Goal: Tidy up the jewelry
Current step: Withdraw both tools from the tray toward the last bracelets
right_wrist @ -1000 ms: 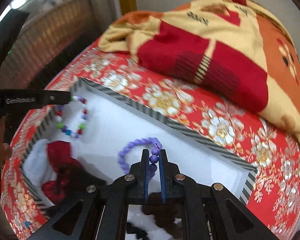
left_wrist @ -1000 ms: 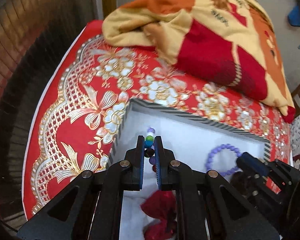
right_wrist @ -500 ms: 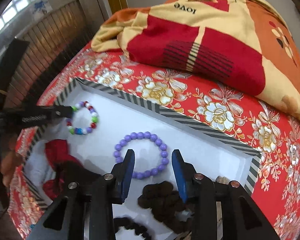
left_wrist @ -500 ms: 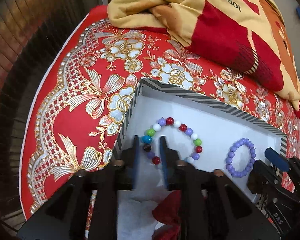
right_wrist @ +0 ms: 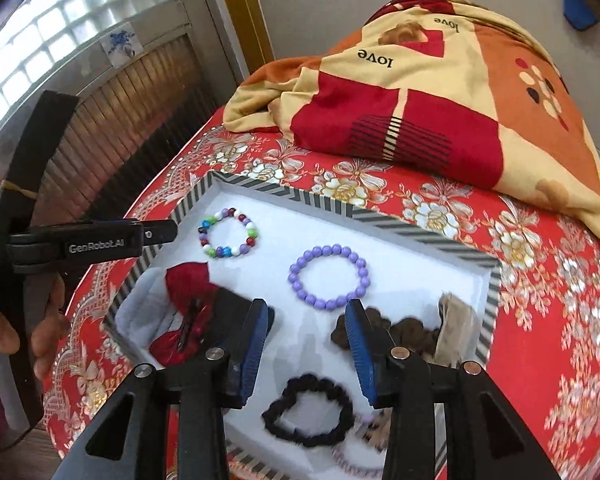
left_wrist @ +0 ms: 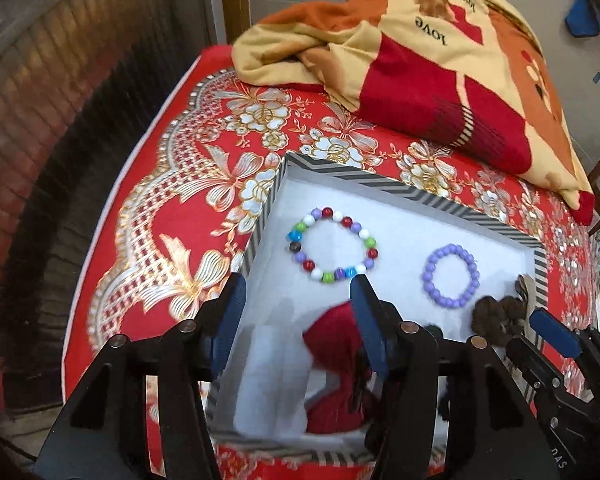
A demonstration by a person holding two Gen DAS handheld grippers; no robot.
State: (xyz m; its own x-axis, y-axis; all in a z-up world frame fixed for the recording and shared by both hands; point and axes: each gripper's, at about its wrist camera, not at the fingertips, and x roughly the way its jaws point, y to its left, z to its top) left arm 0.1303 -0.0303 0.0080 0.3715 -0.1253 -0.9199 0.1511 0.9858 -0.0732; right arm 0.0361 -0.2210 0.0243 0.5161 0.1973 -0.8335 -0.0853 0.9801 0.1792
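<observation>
A white box with a striped rim (left_wrist: 380, 180) (right_wrist: 400, 228) sits on a red flowered bedspread. A multicoloured bead bracelet (left_wrist: 327, 213) (right_wrist: 228, 252) lies flat in its far left corner. A purple bead bracelet (left_wrist: 454, 247) (right_wrist: 328, 249) lies to the right of it. My left gripper (left_wrist: 297, 284) hangs above the box just short of the multicoloured bracelet, its jaws opening with nothing between them. My right gripper (right_wrist: 308, 308) stands open and empty, just short of the purple bracelet.
The box also holds a red cloth piece (left_wrist: 332, 344) (right_wrist: 188, 280), a brown scrunchie (left_wrist: 496, 316) (right_wrist: 412, 332), a black scrunchie (right_wrist: 300, 436) and a beige item (right_wrist: 456, 328). A folded blanket (right_wrist: 420, 100) lies behind it. A hand (right_wrist: 40, 344) holds the left gripper.
Both grippers let go of their bracelets, which now lie flat in the box. Both have opened, drawn back toward me and risen.
</observation>
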